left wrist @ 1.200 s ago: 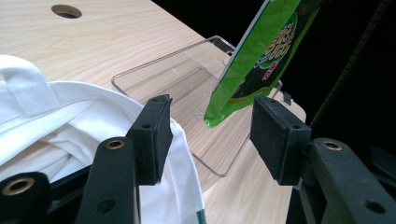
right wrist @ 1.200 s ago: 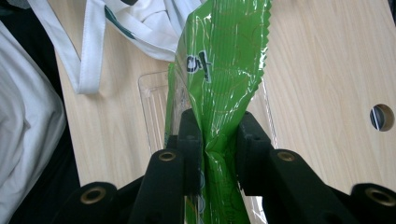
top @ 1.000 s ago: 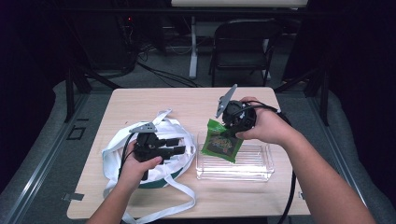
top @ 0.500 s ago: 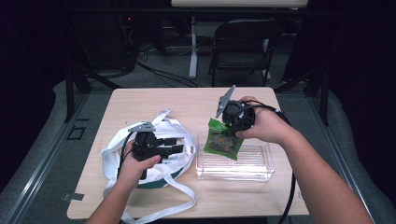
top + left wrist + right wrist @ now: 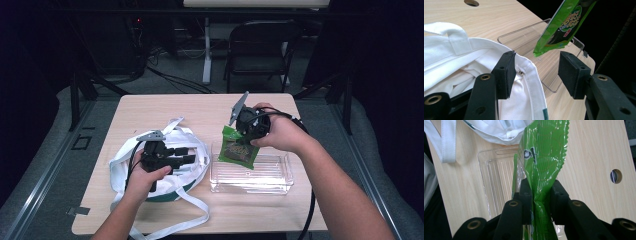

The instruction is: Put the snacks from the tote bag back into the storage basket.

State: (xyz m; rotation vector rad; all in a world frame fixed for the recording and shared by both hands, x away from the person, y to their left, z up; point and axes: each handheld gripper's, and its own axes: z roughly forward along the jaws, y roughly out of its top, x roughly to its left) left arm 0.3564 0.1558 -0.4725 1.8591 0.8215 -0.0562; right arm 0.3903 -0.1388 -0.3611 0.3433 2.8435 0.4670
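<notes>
— What's in hand, from the high view?

— My right tongs [image 5: 245, 134] are clamped on the top of a green snack packet [image 5: 238, 149], which hangs over the near-left corner of a clear plastic tray [image 5: 272, 176] on the bench [image 5: 200, 107]. My left tongs [image 5: 172, 156] rest over the mouth of a white cloth bag [image 5: 192, 142], just left of the tray. I judge this the carrying step, between tray and bag; which way it goes I cannot tell.

— And along the left tongs?

— Their jaws stand fairly wide. One pad [image 5: 505, 72] lies against the bag's hem [image 5: 530, 67]; the other is clear of it, so nothing is pinched. Beyond them the packet [image 5: 564, 27] dangles above the tray's edge [image 5: 524, 31].

— Along the right tongs?

— The jaws are closed narrow on the crinkled packet [image 5: 544, 157], foil bunched between the pads. The tray [image 5: 496, 177] lies below and ahead, the bag [image 5: 499, 128] past it.

— Next move?

— If it goes into the bag, I'd say the left tongs must pinch the hem and lift the mouth open, then the right tongs swing the packet across and let go once it is inside.
</notes>
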